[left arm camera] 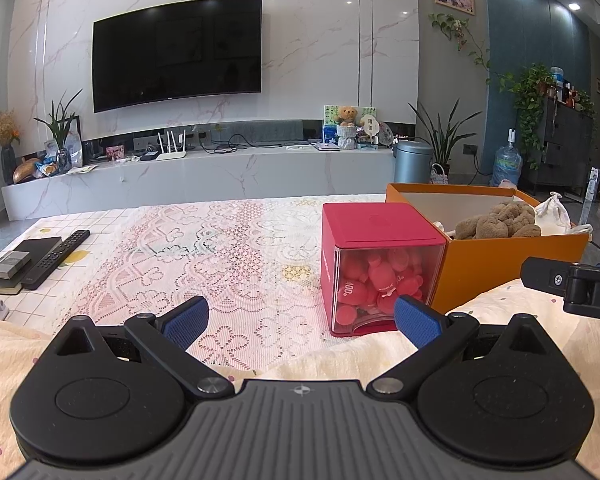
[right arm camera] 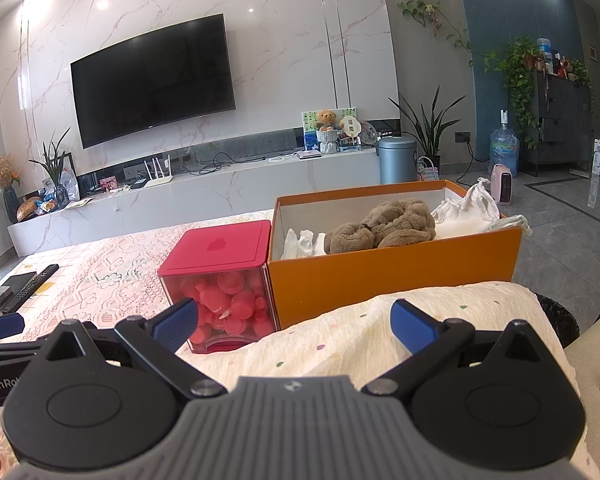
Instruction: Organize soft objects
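The lace-covered bench [left arm camera: 228, 240] lies bare out to the remotes [left arm camera: 56, 258] at its left edge. Both the left gripper [left arm camera: 300, 320] and the right gripper [right arm camera: 294, 320] hang spread and empty above a speckled cloth [right arm camera: 360, 336]. Ahead, past the right gripper, brown plush [right arm camera: 384, 226] sits in the orange box [right arm camera: 380, 276], touching the red container [right arm camera: 220, 268].

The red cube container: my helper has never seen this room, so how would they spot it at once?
Find the table under the lace cloth facing the wall TV. On it stands an open orange box of soft things; the red cube container sits against that box's left side. Only it has a solid red lid and clear walls showing red pieces inside.
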A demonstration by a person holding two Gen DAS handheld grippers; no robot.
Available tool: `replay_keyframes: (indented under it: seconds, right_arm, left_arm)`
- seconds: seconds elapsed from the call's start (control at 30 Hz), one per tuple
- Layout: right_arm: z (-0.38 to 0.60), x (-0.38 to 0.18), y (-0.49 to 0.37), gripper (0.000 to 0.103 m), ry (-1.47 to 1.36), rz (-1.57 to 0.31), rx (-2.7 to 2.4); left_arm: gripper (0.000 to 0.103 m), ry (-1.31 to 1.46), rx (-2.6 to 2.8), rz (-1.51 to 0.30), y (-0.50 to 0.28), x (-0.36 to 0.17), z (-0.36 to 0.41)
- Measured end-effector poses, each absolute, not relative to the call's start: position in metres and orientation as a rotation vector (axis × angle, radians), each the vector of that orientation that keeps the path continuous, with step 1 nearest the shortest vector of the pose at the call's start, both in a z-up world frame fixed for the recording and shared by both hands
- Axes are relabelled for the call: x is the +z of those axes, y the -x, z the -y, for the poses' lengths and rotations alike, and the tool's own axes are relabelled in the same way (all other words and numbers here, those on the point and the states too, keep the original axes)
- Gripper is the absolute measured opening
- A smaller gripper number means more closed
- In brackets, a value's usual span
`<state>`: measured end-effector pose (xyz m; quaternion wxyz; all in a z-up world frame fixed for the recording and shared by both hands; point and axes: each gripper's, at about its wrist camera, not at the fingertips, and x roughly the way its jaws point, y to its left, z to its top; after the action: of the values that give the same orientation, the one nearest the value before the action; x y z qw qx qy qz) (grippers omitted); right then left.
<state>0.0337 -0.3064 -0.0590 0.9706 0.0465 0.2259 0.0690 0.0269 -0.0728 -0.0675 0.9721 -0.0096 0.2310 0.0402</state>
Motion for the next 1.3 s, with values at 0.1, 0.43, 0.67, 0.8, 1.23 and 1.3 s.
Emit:
replay_keyframes:
  seconds: [0.1, 0.43, 0.67, 0.8, 1.23, 1.3]
  right_arm:
    - [0.3065, -0.0590, -0.0337, 0.100, -0.094, -0.456, 0.140]
    - [0.3061, -0.0592, -0.0339, 0.100, -0.094, -0.457, 0.139]
    - [0.3062, -0.0591, -0.0337, 0.100, -0.094, -0.456, 0.140]
    - [0.3061, -0.0592, -0.0337, 0.100, -0.094, -0.456, 0.139]
    - [0.3059, -0.0591, -0.0336, 0.100, -0.094, -0.457, 0.139]
    - [0.3060, -0.0591, -0.0335, 0.100, -0.093, -0.457, 0.139]
  left_arm:
    - [0.103, 0.018, 0.087, -0.467, -0.0260, -0.0684, 0.0722]
    - [0.103, 0.018, 0.090, -0.468, -0.0253, -0.0672, 0.0729]
    - [0.103, 0.023, 0.092, -0.469, -0.0251, -0.0670, 0.0717]
    - [0.103, 0.024, 0.092, -0.469, -0.0248, -0.0672, 0.0720]
    - [0.103, 0.020, 0.105, -0.472, -0.0230, -0.0666, 0.0734]
    - [0.103, 0.018, 0.103, -0.470, -0.0223, -0.0668, 0.0739]
